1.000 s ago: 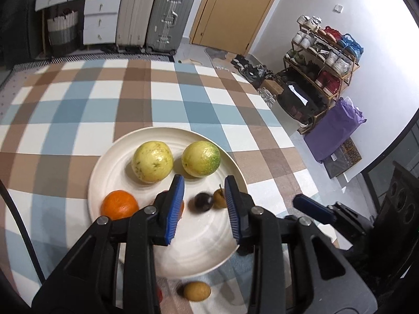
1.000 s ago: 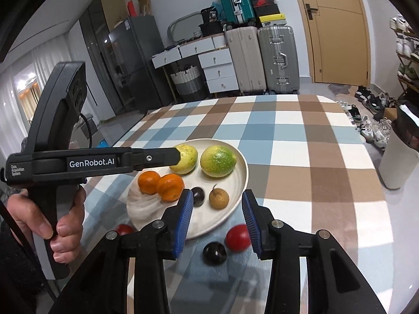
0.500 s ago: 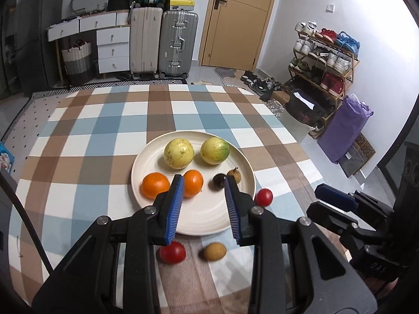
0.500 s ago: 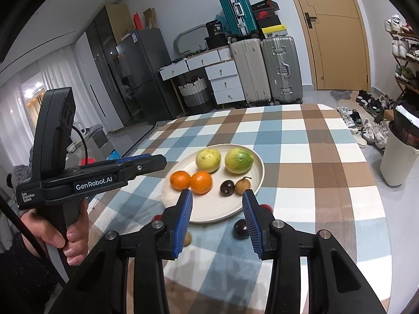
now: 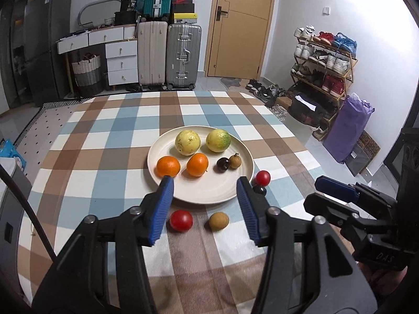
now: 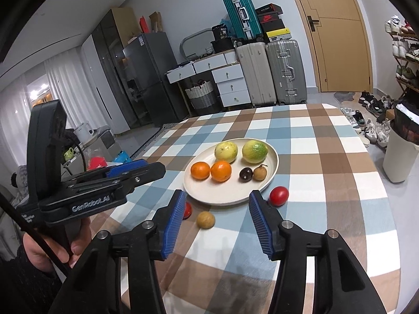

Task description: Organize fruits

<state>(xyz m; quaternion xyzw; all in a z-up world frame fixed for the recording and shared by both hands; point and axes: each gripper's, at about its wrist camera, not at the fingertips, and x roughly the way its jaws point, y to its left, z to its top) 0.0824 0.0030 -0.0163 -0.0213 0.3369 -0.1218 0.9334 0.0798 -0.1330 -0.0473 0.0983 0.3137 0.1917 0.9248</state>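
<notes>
Left gripper (image 5: 204,191) and right gripper (image 6: 216,206): jaws have just been opening, now spread, nothing between them, both above the near table edge. Cream plate (image 5: 209,196) holds six fruits: two yellow-green, two oranges (image 5: 168,166), one dark plum, one brown longan. Four lie loose on the checked tablecloth (image 5: 104,136): two red tomatoes (image 5: 181,220), one longan, one plum; suitcases and door behind.

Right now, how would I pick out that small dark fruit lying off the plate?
Find the cream plate on the checked tablecloth. Just off its right rim a red tomato sits; the small dark fruit touches its near side, the only near-black fruit off the plate.
</notes>
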